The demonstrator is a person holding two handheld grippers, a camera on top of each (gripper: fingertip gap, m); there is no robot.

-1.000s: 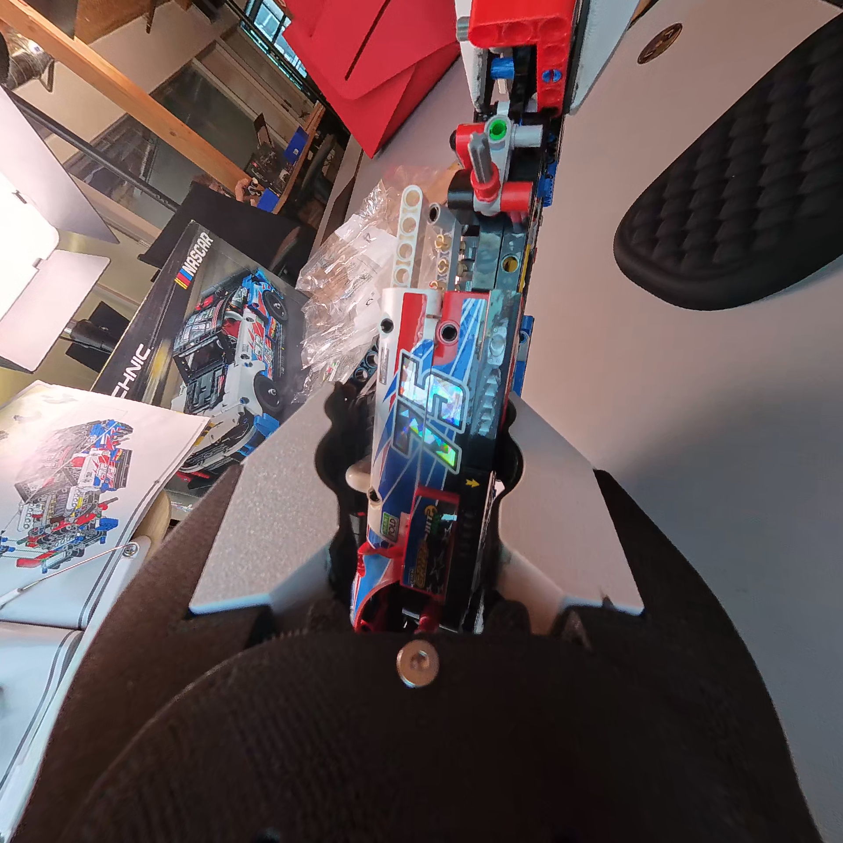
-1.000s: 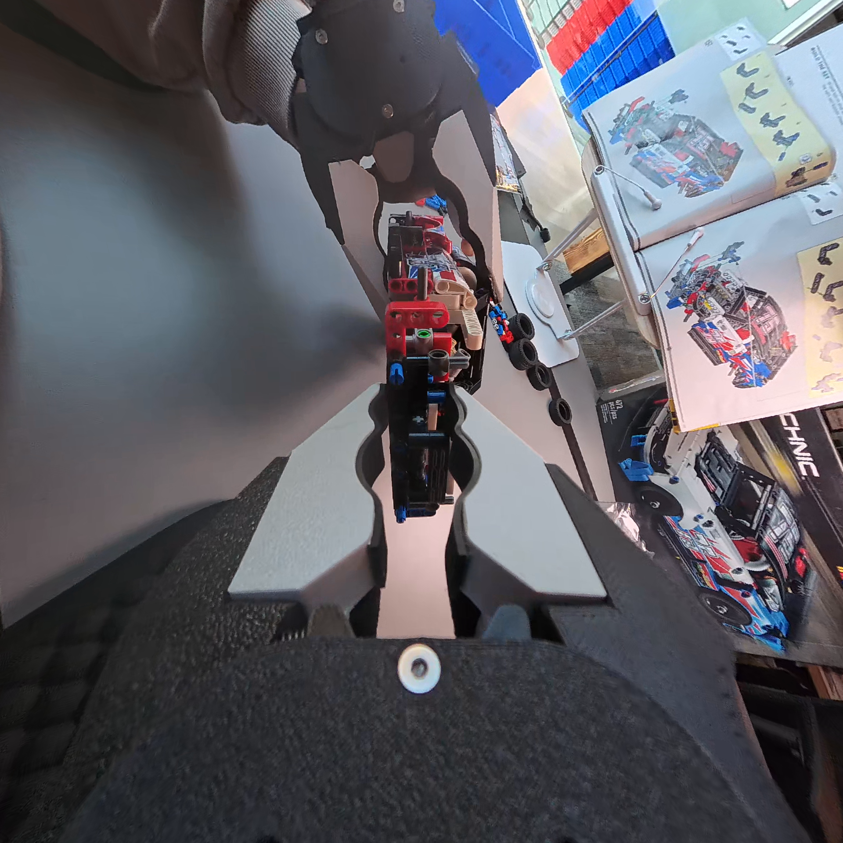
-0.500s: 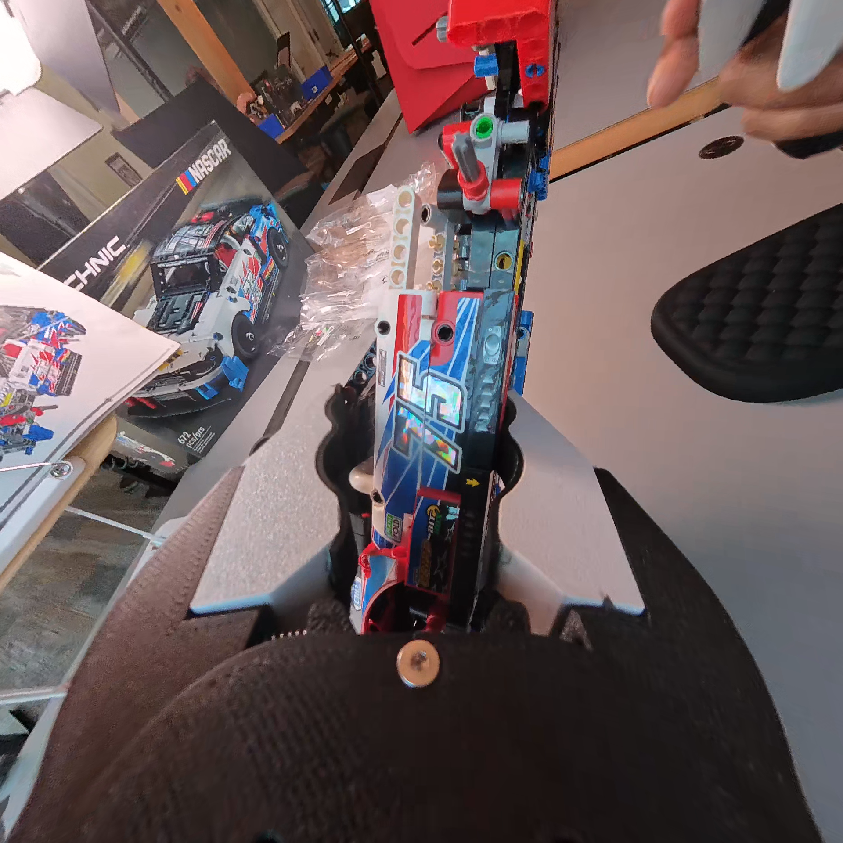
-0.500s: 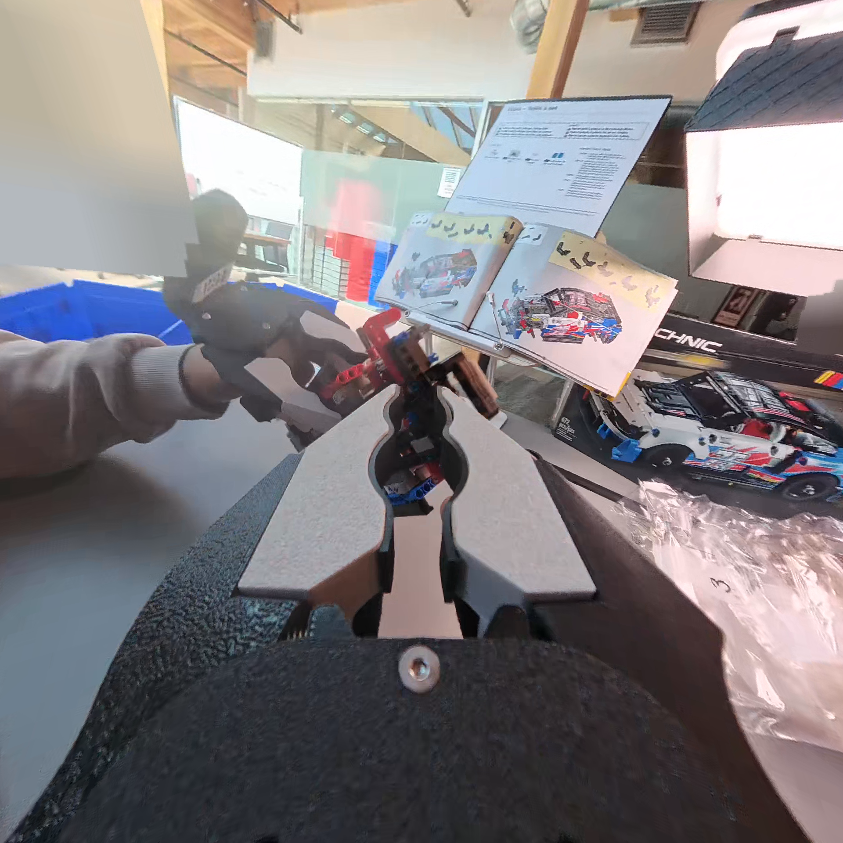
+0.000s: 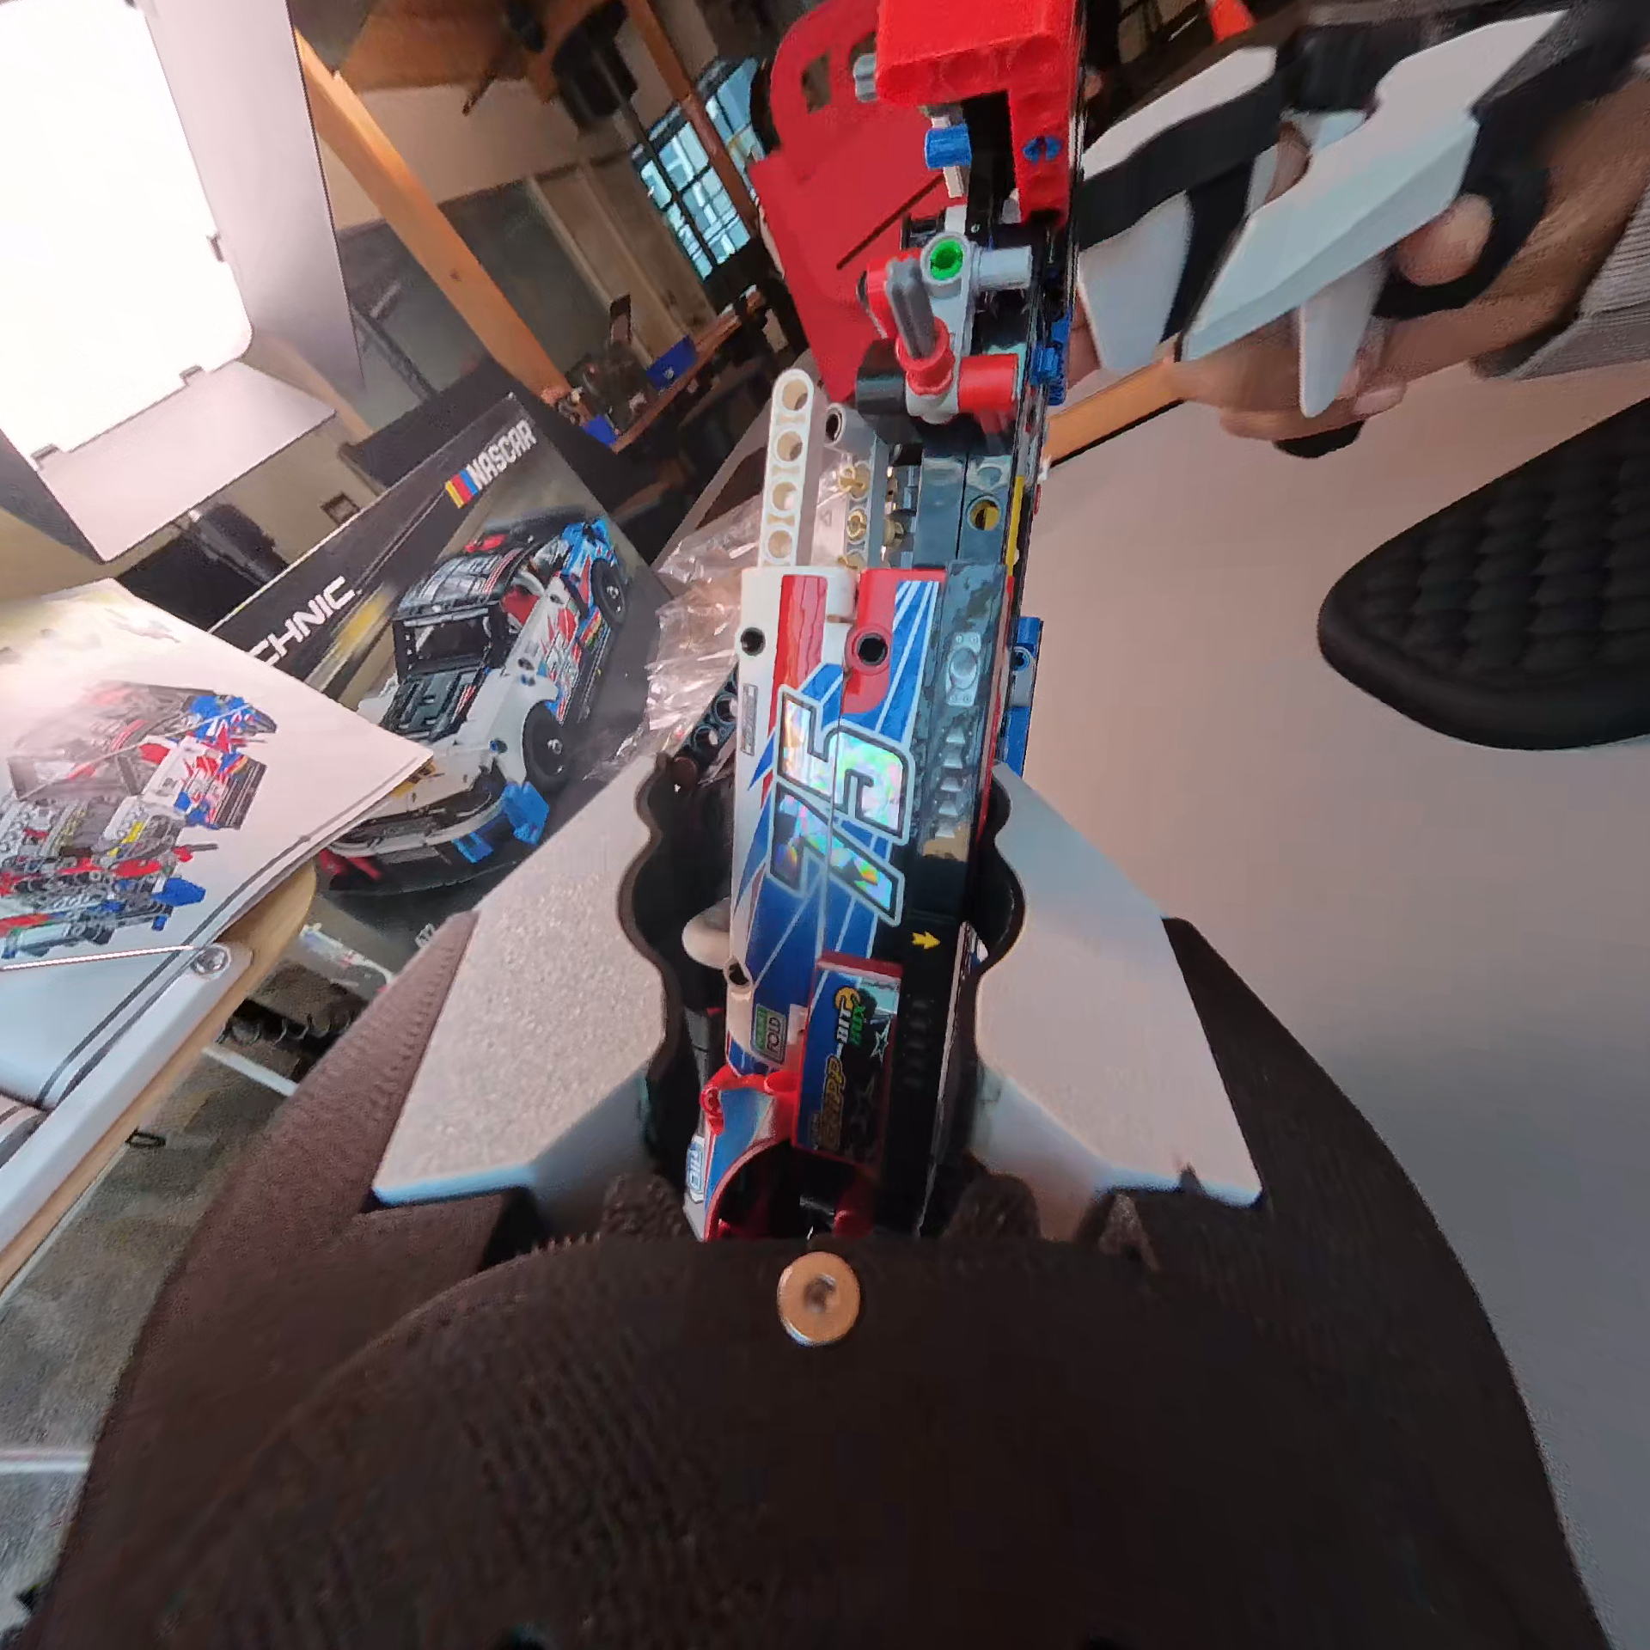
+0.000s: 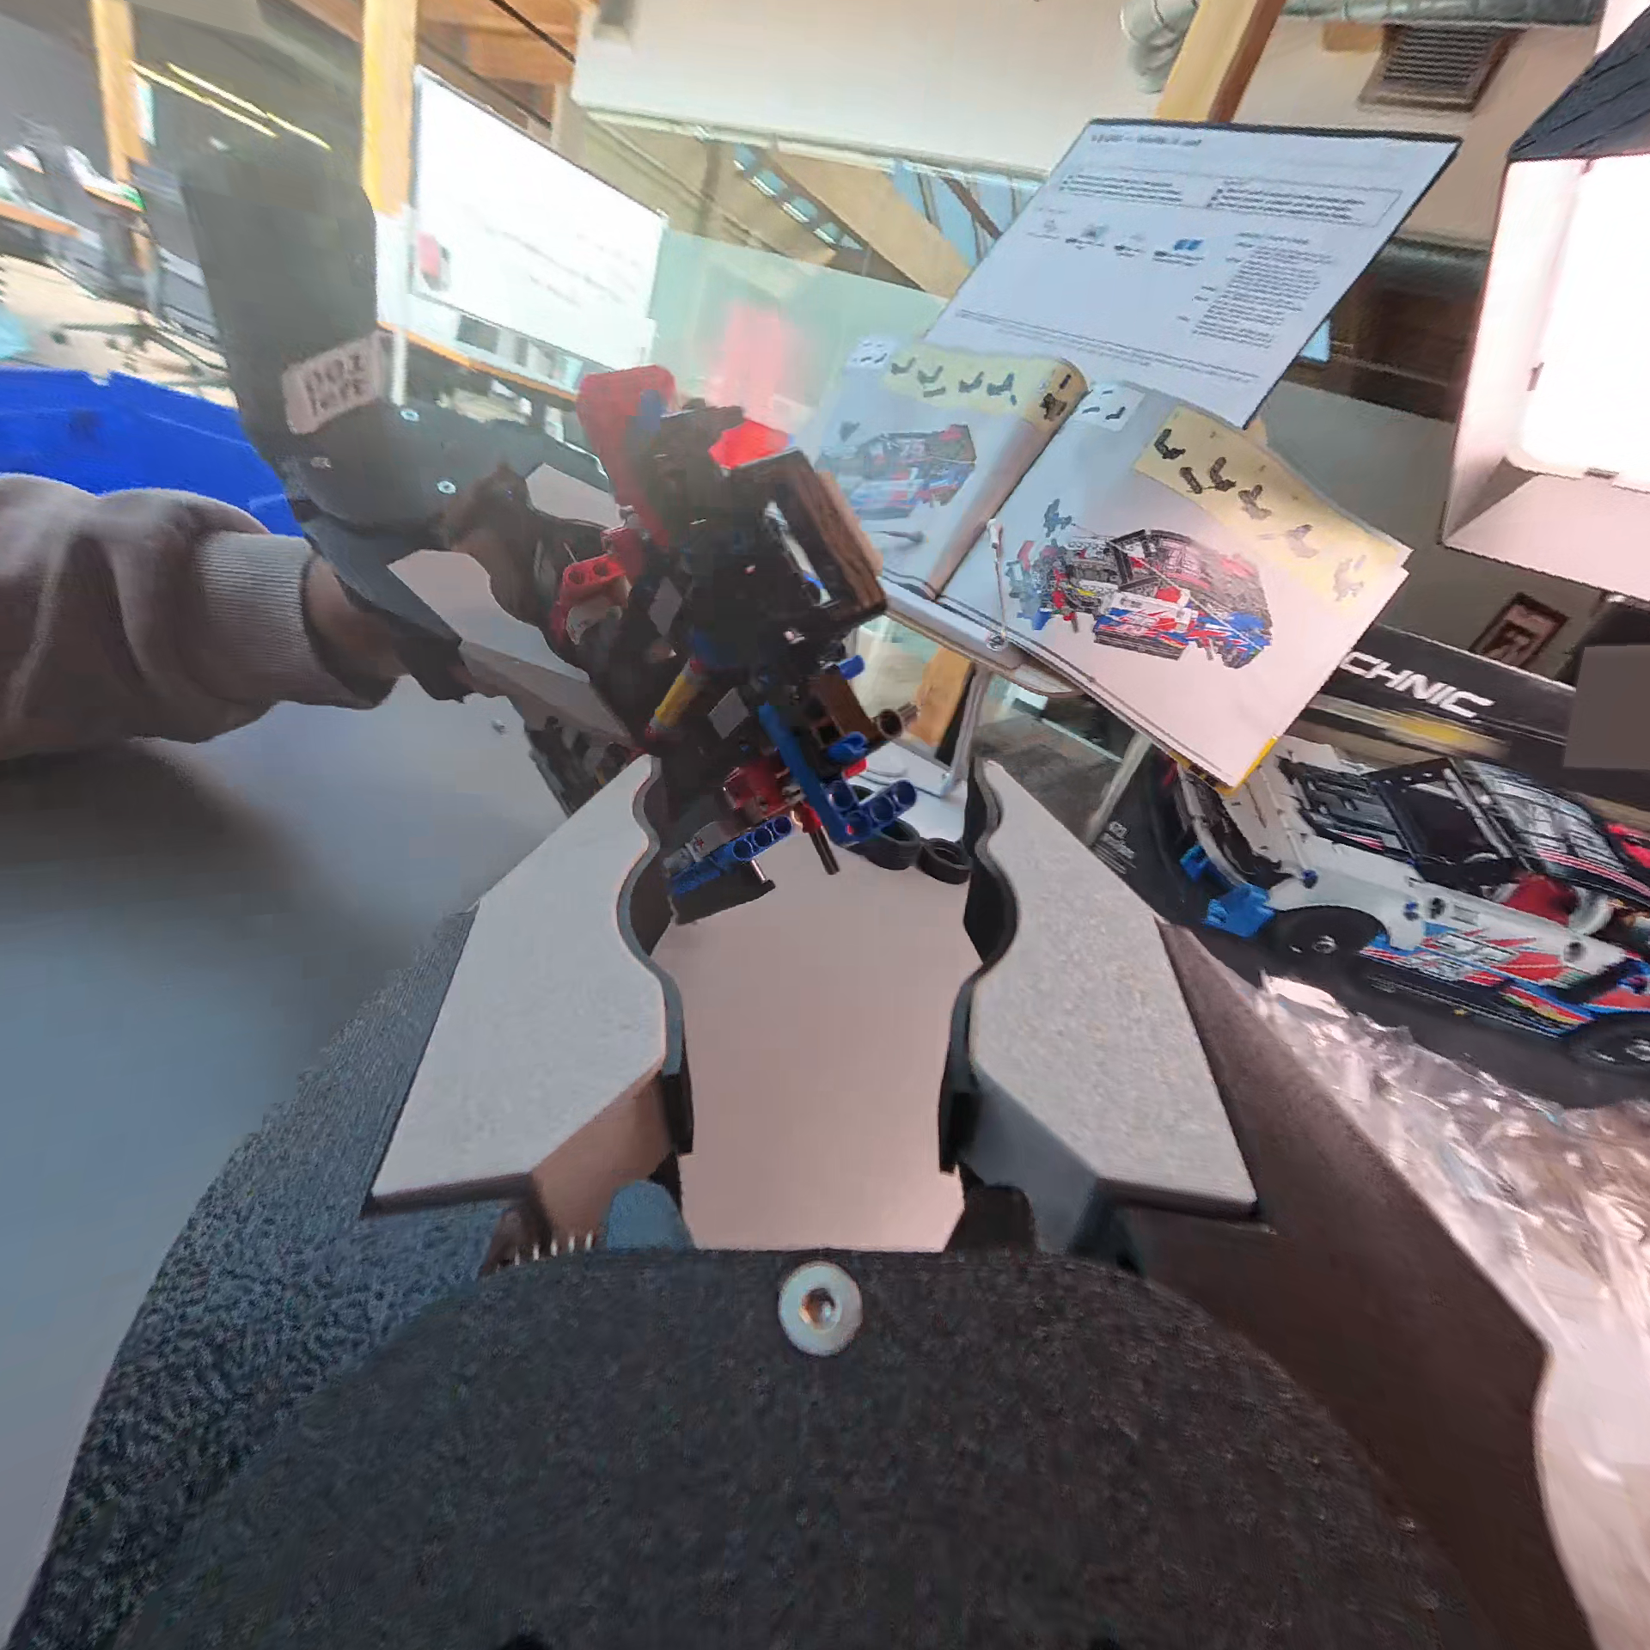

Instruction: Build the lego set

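Lego model's (image 5: 857, 804) rear end hidden inside the left gripper (image 5: 817, 857), front cut off at frame top.

Bright, warm light from a blown-out lamp panel (image 5: 107, 223) glares off the holographic car sticker (image 5: 839, 821) — wide-angle bending warps the edges, and motion blur smears the plastic bags (image 6: 1464, 1179).

This looks like a workshop or lab space. Exposed wooden beams (image 6: 1201, 54) and a duct run along the top of the right wrist frame, with glass partition walls (image 6: 741, 330) mid-frame. At upper left of the left wrist frame sits a bright studio light panel (image 5: 107, 250); farther back, cluttered workbenches (image 5: 643, 375). A grey worktable (image 5: 1295, 893) fills the right.
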